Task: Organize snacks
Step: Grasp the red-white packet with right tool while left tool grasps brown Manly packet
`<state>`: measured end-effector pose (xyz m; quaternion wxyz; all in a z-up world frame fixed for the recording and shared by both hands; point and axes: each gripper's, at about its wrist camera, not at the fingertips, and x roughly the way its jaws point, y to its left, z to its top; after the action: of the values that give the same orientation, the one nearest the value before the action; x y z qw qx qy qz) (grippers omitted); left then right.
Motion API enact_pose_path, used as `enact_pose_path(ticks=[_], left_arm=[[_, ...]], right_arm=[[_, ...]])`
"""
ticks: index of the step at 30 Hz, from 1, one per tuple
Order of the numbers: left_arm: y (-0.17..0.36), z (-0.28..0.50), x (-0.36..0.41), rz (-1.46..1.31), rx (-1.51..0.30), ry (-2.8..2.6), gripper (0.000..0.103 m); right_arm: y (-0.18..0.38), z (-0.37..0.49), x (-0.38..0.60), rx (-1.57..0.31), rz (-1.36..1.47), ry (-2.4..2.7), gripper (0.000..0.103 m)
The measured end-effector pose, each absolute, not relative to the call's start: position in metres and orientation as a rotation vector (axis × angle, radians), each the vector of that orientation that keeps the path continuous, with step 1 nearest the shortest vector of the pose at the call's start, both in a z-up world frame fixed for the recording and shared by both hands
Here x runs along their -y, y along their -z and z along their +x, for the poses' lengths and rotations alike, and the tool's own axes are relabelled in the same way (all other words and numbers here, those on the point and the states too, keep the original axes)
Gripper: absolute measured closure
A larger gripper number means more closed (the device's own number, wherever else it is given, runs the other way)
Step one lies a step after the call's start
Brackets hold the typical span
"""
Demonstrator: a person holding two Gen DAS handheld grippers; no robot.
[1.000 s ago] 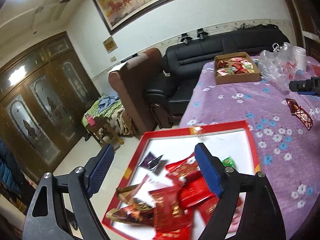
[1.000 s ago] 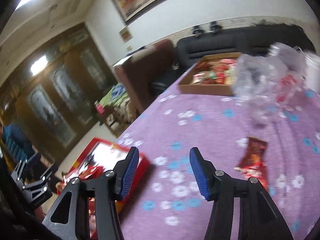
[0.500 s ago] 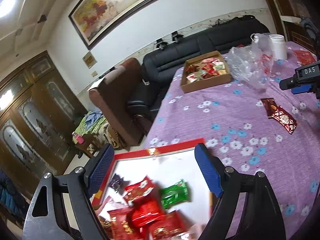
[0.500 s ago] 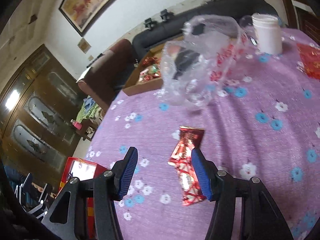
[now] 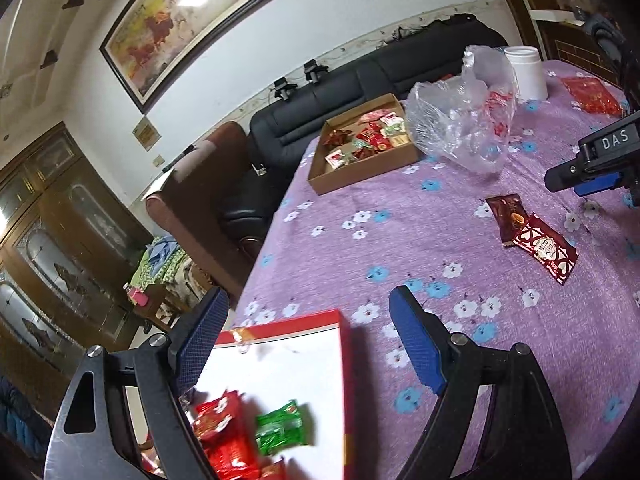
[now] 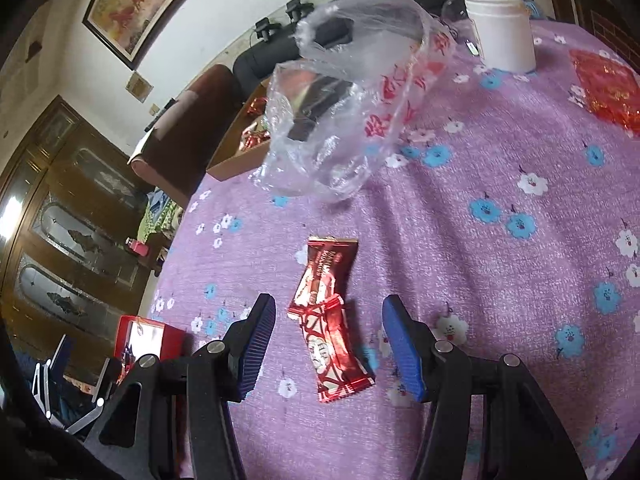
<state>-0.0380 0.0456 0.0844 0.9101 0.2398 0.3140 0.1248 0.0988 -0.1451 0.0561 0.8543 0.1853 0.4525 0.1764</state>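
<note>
Two red snack packets lie overlapped on the purple flowered tablecloth: a heart-patterned one (image 6: 334, 354) and a darker brown-red one (image 6: 326, 272). My right gripper (image 6: 328, 346) is open, with the heart-patterned packet between its jaws. Both packets show in the left wrist view (image 5: 546, 246) (image 5: 507, 216). My left gripper (image 5: 308, 350) is open and empty above the red-rimmed white box (image 5: 346, 360), which holds red packets (image 5: 220, 432) and a green one (image 5: 280, 432). The right gripper's body (image 5: 592, 156) shows at the right edge.
A cardboard tray (image 5: 320, 184) with several snacks sits at the table's far left. A crumpled clear plastic bag (image 6: 348, 96) and a white jar (image 6: 502, 32) stand beyond the packets. A red foil packet (image 6: 604, 88) lies far right. Sofa and armchair stand past the table edge.
My right gripper has swung right and come down over the two red packets. My left gripper has lifted and turned from the red box toward the table.
</note>
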Motion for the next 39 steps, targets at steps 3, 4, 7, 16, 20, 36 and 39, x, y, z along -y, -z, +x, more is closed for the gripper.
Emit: enact_pose_path(ticks=[3,4,7,16,20,36,39], left_arm=[[-0.077,-0.022,-0.043,0.484,-0.686,-0.235,0.019],[-0.076,-0.013,-0.043,0.467,-0.710,-0.220,0.019],[-0.071,0.017,-0.047,0.389,-0.795,-0.184,0.020],[-0.065,0.085,-0.043,0.297,-0.916,-0.168,0.020],[-0.063,0.095,-0.039,0.299,-0.924,-0.179,0.019],[-0.044,0.109,0.034,0.354,-0.971,-0.094,0.020],[-0.035,0.113,0.051,0.369,-0.986,-0.105,0.020]], right_arm=[[-0.053,0.101,0.147,-0.975,0.386,-0.372,0.045],[-0.051,0.102,0.147,-0.988,0.384,-0.366,0.045],[-0.046,0.104,0.148,-1.011,0.378,-0.349,0.045],[-0.039,0.101,0.114,-1.043,0.226,-0.387,0.045],[-0.031,0.099,0.090,-1.049,0.116,-0.362,0.045],[-0.051,0.100,0.179,-0.915,0.343,-0.180,0.078],[-0.053,0.101,0.200,-0.896,0.449,-0.150,0.078]])
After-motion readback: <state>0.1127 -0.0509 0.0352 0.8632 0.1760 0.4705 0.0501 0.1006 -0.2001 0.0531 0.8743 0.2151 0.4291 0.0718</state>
